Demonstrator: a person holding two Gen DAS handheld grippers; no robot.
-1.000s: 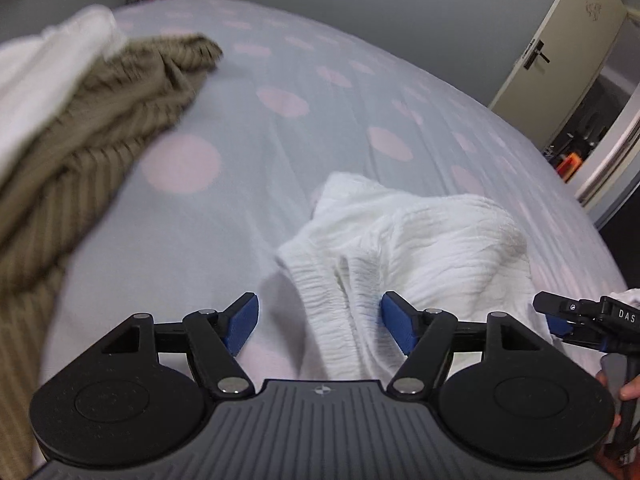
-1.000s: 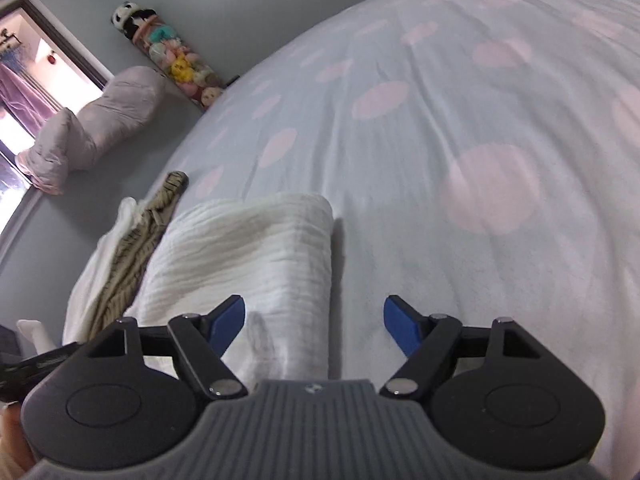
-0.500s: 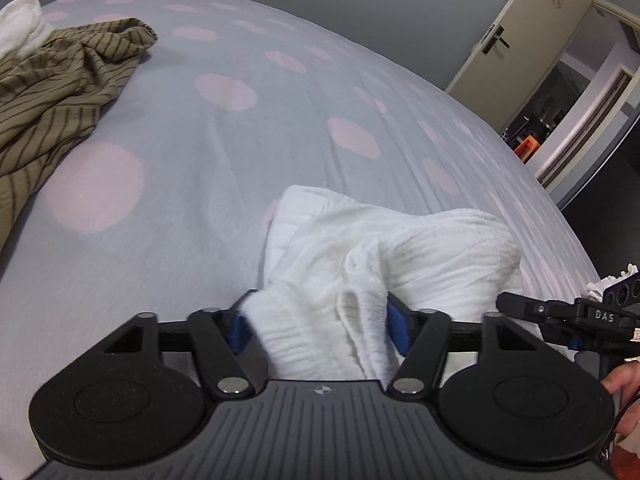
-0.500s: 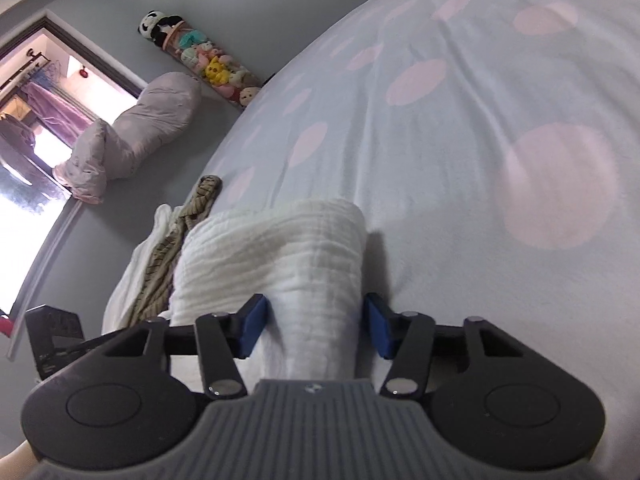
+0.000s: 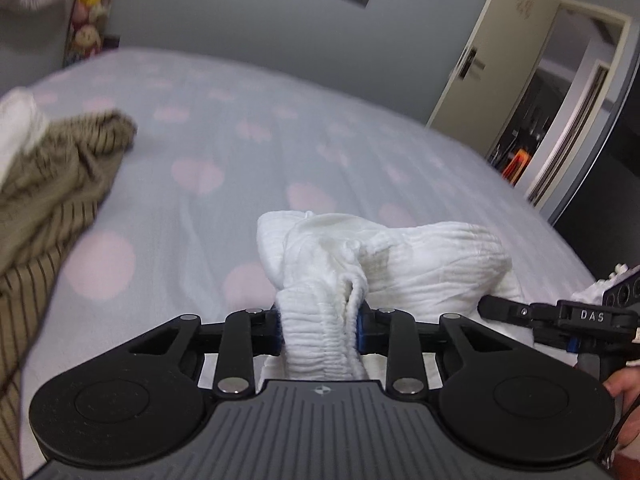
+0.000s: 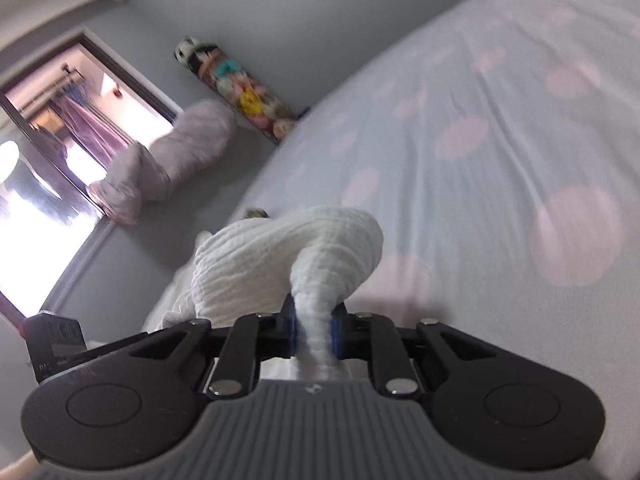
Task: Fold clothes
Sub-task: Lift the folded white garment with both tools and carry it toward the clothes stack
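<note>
White crinkled cotton garment (image 5: 400, 264) bunched up and pinched at both ends, hanging just above the bed with the pale blue sheet dotted with pink circles (image 5: 208, 152). Left tool (image 5: 319, 330) clamped tight on a gathered, ribbed-looking edge of the cloth, blue pads barely peeking out on either side. Right tool (image 6: 314, 334) same deal, squeezed onto a narrow twist of the white fabric (image 6: 288, 264), rest of it ballooning out ahead of the fingers. Over in the left view, right tool's black tip (image 5: 560, 320) poking in from the edge with a bit of hand (image 5: 624, 390) behind it. Olive-brown striped garment (image 5: 52, 200) heaped on the bed off to the left, well apart from the white one, with another white cloth (image 5: 16, 128) tucked against it. Cream door (image 5: 492, 68) ajar in the back, tube of stuffed toys (image 6: 240, 92) leaning on the grey wall, lilac bundle (image 6: 168, 160) on the floor by the window. Pretty blurry overall.
</note>
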